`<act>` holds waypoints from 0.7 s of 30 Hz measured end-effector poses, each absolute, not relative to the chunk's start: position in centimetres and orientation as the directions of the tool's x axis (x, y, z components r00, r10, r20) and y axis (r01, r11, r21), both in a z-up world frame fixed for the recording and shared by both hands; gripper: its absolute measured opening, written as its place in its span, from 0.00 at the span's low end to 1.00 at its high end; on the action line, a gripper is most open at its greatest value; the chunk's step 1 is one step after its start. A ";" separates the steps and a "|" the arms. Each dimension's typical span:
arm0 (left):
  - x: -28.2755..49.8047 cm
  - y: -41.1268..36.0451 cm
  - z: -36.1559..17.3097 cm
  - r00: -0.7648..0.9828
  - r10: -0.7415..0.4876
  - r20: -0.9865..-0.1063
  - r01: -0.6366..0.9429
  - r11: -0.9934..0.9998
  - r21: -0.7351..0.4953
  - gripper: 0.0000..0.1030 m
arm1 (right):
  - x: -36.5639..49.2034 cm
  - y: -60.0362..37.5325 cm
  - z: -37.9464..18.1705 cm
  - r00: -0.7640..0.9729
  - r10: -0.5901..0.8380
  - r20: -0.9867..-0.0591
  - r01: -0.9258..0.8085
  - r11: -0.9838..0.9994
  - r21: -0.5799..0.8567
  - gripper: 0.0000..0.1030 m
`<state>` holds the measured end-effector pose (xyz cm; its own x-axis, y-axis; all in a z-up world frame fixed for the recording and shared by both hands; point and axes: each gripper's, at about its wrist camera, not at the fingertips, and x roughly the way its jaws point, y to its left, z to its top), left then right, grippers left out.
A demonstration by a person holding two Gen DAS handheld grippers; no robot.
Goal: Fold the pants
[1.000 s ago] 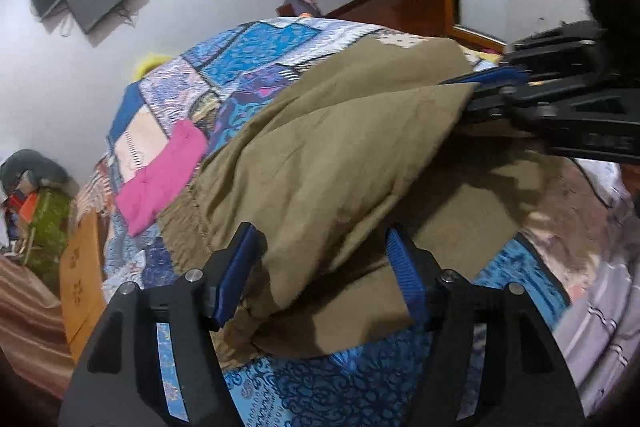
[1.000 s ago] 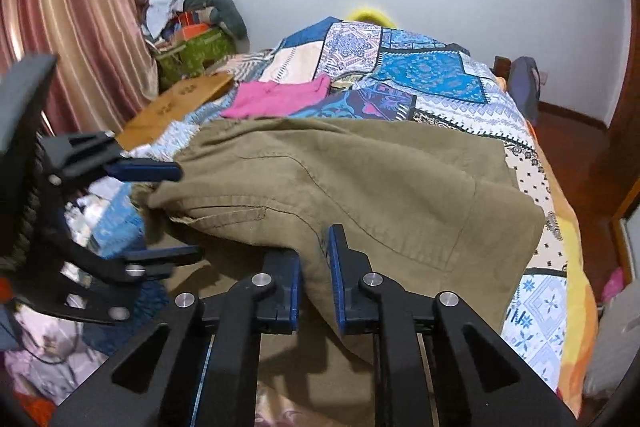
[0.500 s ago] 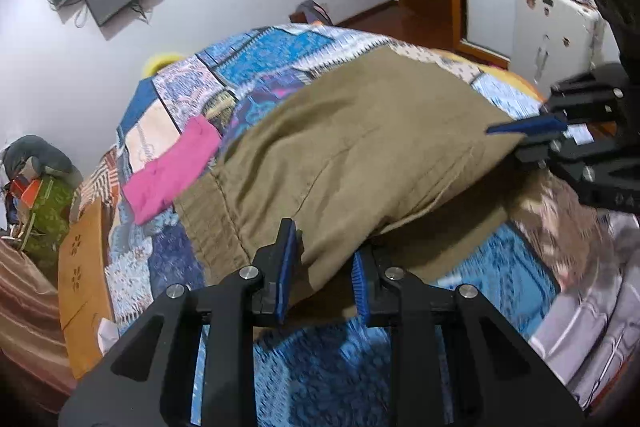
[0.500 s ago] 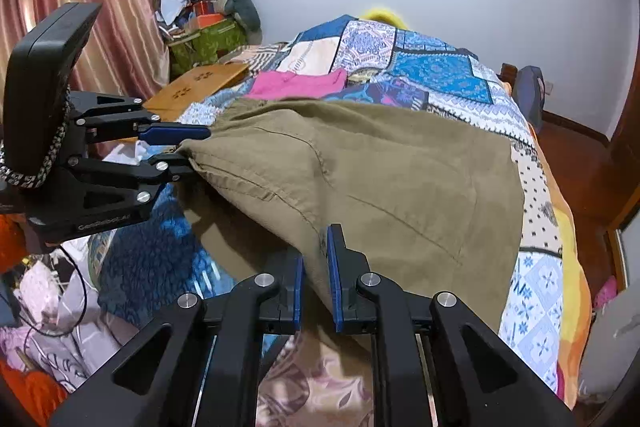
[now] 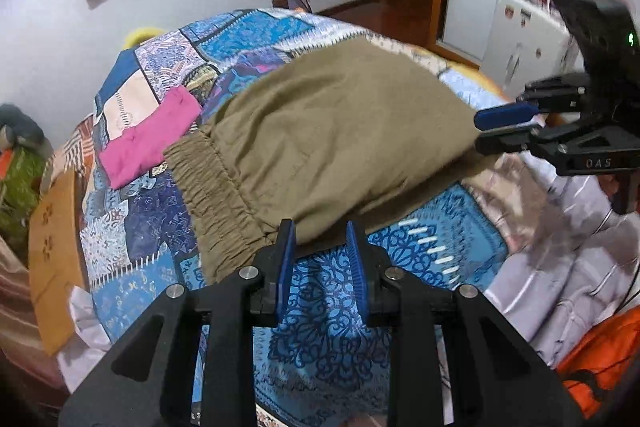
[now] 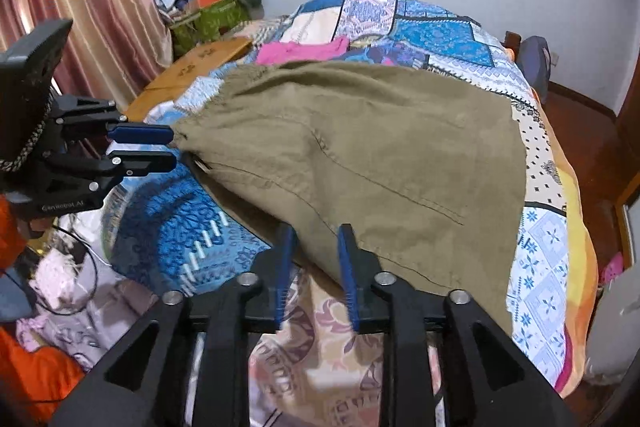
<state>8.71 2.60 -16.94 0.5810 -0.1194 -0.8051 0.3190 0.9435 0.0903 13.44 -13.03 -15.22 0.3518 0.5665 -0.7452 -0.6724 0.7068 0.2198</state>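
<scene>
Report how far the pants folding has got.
Done: the pants lie doubled over on the bedspread, waistband at one side. In hand: both claws are open at the near edge, the left claw and right claw gripping nothing. Left: probably another fold to make a smaller bundle.

The left gripper [image 5: 320, 259] is sitting at the bottom centre of its own view, its blue-padded fingers [image 5: 286, 263] standing parted with a clear gap between them. In the right wrist view it is reaching in from the middle left edge [image 6: 142, 151], fingers level and one above the other. The right gripper [image 6: 316, 263] is filling the bottom centre of its view, fingers [image 6: 346, 267] likewise spread apart. In the left wrist view it is entering from the right edge [image 5: 506, 129], pointing left.
</scene>
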 end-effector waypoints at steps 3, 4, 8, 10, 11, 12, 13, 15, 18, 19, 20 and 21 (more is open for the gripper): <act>9.0 3.6 -15.3 0.604 -0.154 -0.782 0.289 0.957 0.034 0.26 | 13.7 -13.7 -14.0 0.384 0.589 -0.711 -0.654 0.717 0.241 0.35; 9.4 3.8 -14.8 0.620 -0.145 -0.771 0.269 0.962 0.035 0.26 | 13.9 -13.6 -13.8 0.394 0.591 -0.704 -0.651 0.720 0.240 0.35; 11.4 4.2 -15.1 0.617 -0.150 -0.773 0.228 0.974 -0.007 0.26 | 15.3 -12.6 -14.4 0.417 0.586 -0.695 -0.612 0.746 0.263 0.35; 12.4 4.3 -16.1 0.596 -0.157 -0.787 0.216 0.976 -0.031 0.26 | 15.8 -11.9 -15.5 0.404 0.587 -0.702 -0.598 0.750 0.283 0.35; 13.1 4.2 -17.2 0.577 -0.149 -0.803 0.208 0.978 -0.032 0.26 | 16.1 -11.6 -15.9 0.398 0.583 -0.709 -0.594 0.752 0.285 0.35; 13.4 4.2 -17.7 0.567 -0.141 -0.812 0.203 0.979 -0.028 0.26 | 16.2 -11.3 -16.5 0.392 0.574 -0.719 -0.589 0.757 0.282 0.35; 13.7 4.2 -18.6 0.552 -0.129 -0.824 0.197 0.980 -0.021 0.26 | 16.4 -11.0 -17.2 0.386 0.562 -0.732 -0.586 0.762 0.275 0.35; 14.3 4.5 -20.5 0.525 -0.093 -0.846 0.176 0.984 0.001 0.26 | 16.6 -10.5 -19.0 0.364 0.540 -0.759 -0.578 0.770 0.270 0.35; 14.3 5.6 -21.8 0.518 -0.107 -0.849 0.166 0.986 -0.023 0.26 | 16.3 -11.2 -20.2 0.356 0.552 -0.754 -0.571 0.767 0.291 0.35; 14.2 5.9 -21.7 0.522 -0.112 -0.846 0.164 0.986 -0.029 0.26 | 16.2 -11.7 -20.1 0.366 0.548 -0.752 -0.566 0.773 0.288 0.36; 14.2 6.2 -21.7 0.522 -0.111 -0.846 0.162 0.986 -0.029 0.26 | 16.1 -11.9 -20.0 0.369 0.543 -0.754 -0.564 0.776 0.282 0.37; 14.1 6.5 -21.7 0.521 -0.120 -0.845 0.164 0.986 -0.039 0.26 | 16.0 -12.3 -19.9 0.380 0.527 -0.760 -0.556 0.787 0.268 0.37</act>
<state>14.09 6.49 -21.71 0.5208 -0.1198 -0.8453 0.1639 0.9857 -0.0387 15.95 -12.31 -19.94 0.3799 0.5273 -0.7600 -0.5556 0.7870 0.2683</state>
